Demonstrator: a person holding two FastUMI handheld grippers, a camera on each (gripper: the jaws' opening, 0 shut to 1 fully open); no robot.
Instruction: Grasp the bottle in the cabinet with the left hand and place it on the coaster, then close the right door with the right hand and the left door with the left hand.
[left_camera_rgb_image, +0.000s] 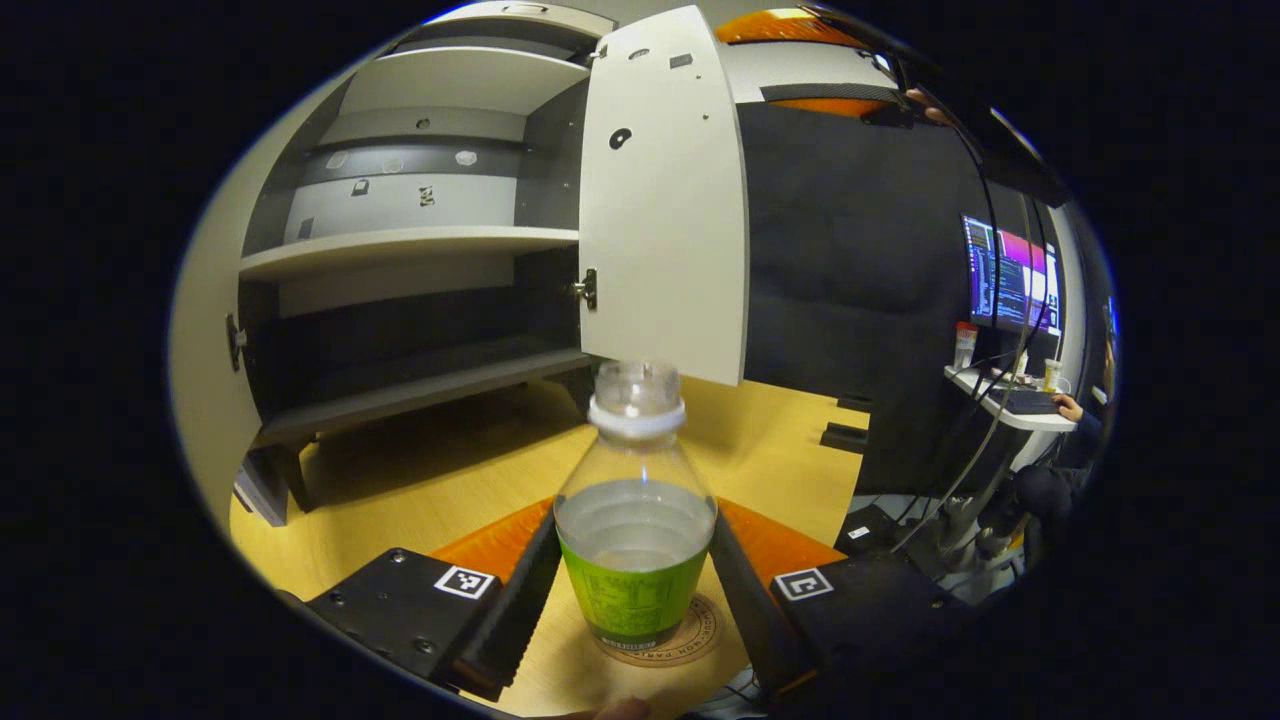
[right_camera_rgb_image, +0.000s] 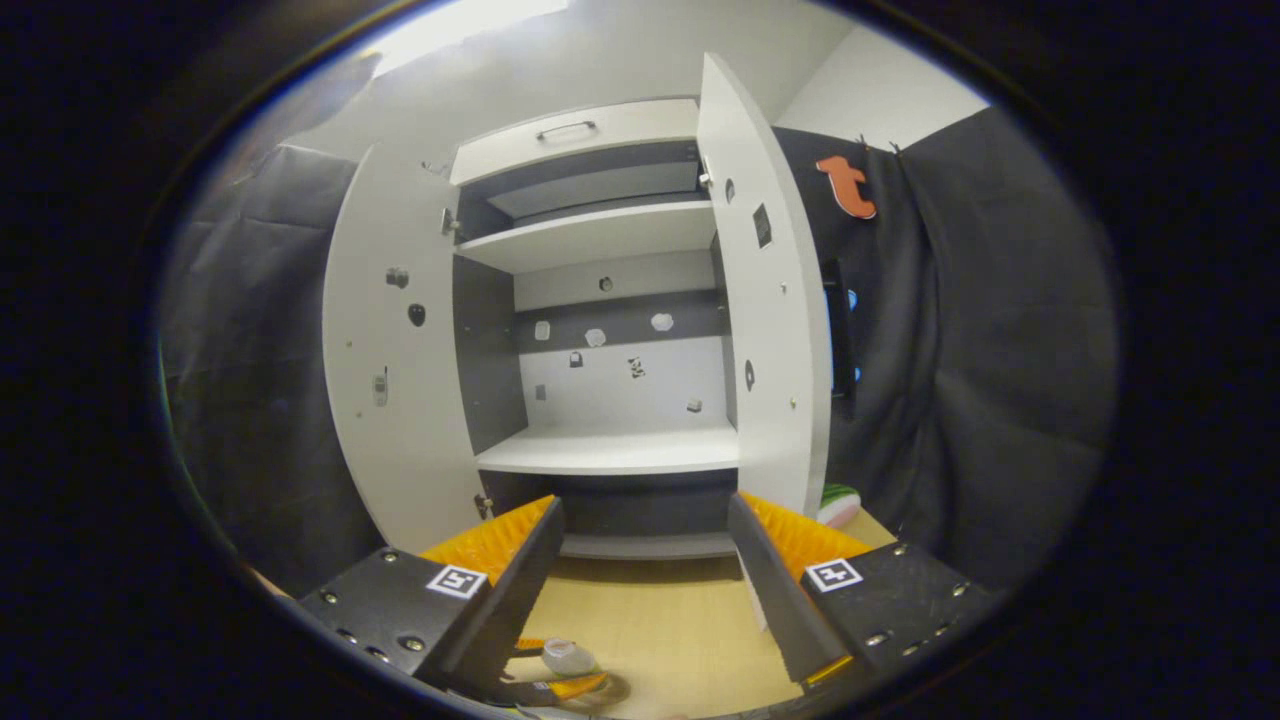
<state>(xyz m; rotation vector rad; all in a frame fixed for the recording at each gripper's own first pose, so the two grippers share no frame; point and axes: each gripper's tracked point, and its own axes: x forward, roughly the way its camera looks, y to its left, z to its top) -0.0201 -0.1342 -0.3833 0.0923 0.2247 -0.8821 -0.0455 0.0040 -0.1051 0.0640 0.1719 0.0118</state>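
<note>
Standing on the coaster (left_camera_rgb_image: 690, 640), the bottle (left_camera_rgb_image: 634, 540) is gripped by the left claw (left_camera_rgb_image: 634, 590). Right claw (right_camera_rgb_image: 645, 590) is held open, empty. Both cabinet doors (right_camera_rgb_image: 770, 300) are left unclosed.

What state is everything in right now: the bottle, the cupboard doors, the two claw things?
Bottle: upright on the coaster, capped, partly filled.
Left gripper: fingers at the bottle's sides; contact unclear.
Right gripper: open, holding nothing.
Right door: open.
Left door: open.
Cabinet: shelves bare.
</note>
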